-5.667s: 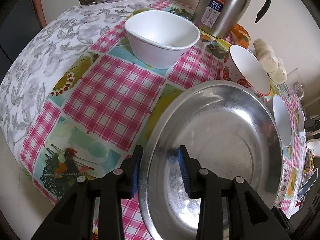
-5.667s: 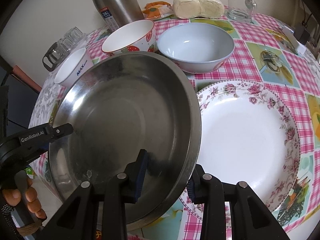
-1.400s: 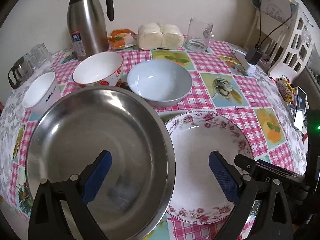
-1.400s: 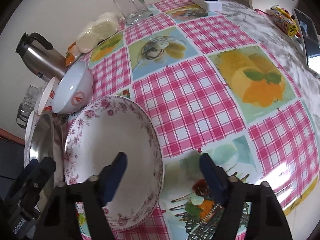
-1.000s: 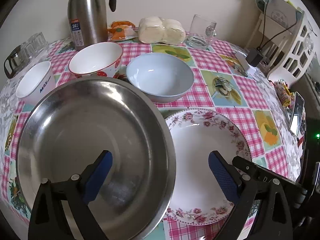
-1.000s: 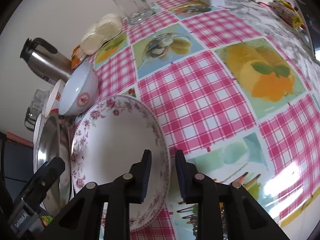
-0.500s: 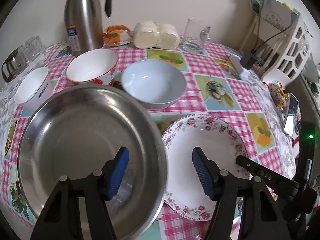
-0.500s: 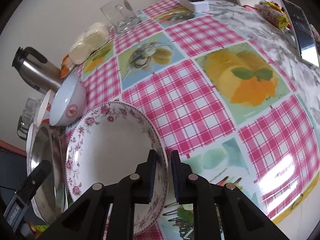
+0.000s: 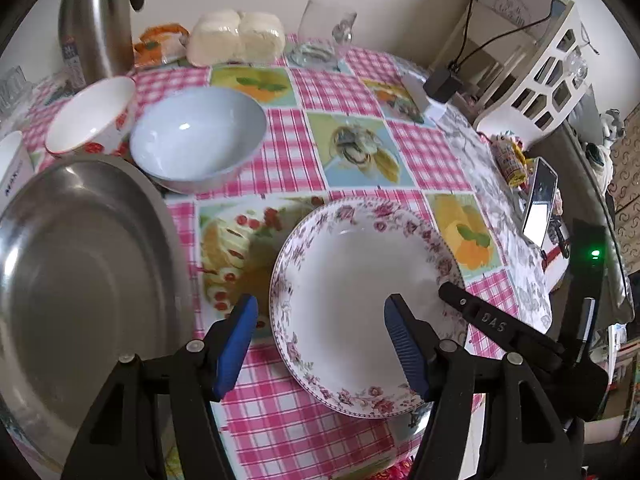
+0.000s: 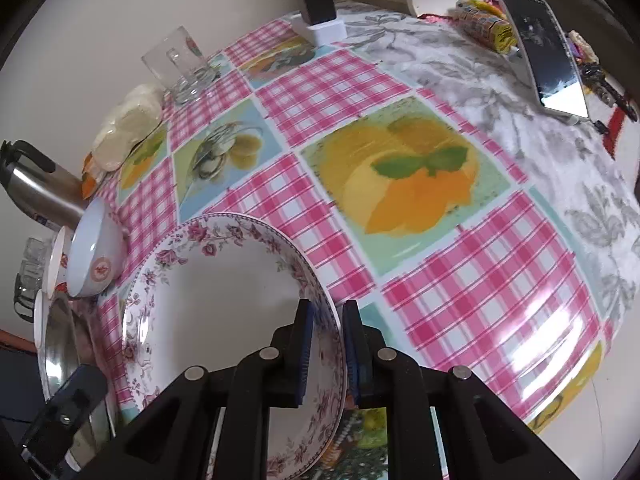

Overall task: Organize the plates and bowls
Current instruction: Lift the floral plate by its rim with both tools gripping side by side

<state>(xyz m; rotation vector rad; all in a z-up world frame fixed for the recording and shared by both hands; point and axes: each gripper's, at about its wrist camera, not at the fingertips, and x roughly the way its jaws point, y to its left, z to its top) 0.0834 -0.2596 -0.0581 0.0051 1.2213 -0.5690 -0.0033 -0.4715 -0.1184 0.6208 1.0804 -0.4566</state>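
A white plate with a pink floral rim is in the middle of the left wrist view, with its near-left part between the fingers of my open, empty left gripper. My right gripper is shut on the plate's right rim and holds it tilted above the table. A large steel plate lies at the left. A pale blue bowl, a red-patterned bowl and a white cup stand behind it.
A steel thermos, wrapped buns and a glass mug stand at the back of the checked tablecloth. A charger block, a phone and a white rack are at the right.
My right gripper closed on the floral plate's rim and drew it right, away from the steel plate. My left gripper let go of the steel plate and now straddles the floral plate.
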